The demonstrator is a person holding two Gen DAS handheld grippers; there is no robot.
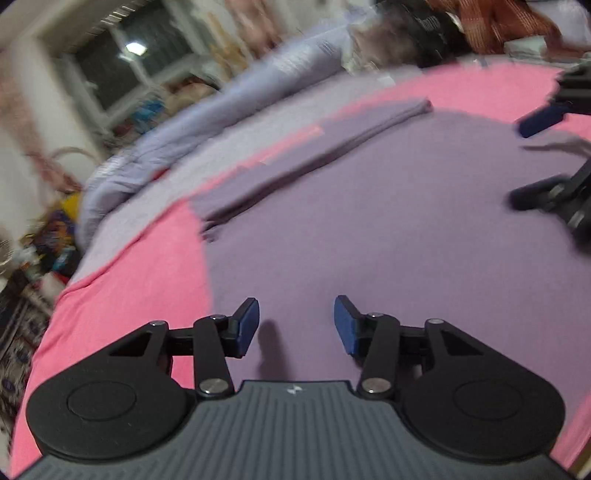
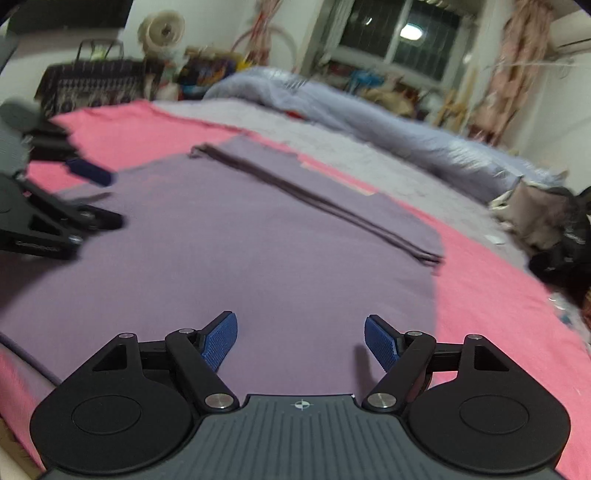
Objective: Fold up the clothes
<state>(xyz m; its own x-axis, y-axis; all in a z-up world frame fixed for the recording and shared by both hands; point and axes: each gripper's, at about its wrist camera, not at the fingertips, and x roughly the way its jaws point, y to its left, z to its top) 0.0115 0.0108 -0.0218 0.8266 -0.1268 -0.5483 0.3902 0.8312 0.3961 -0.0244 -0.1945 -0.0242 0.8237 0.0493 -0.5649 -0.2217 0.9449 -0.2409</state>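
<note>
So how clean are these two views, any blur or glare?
Left wrist view: the room and the right gripper are smeared, while the left gripper stays sharp. Right wrist view: the purple garment is soft, with a bright lamp reflection in the window.

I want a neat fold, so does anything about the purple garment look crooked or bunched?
Nothing stands out. The purple garment lies flat on the pink sheet, its far folded edge straight and even.

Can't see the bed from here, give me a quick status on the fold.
Left gripper and right gripper open, empty. Purple garment flat on pink sheet, far edge folded. Nothing in the way.
</note>
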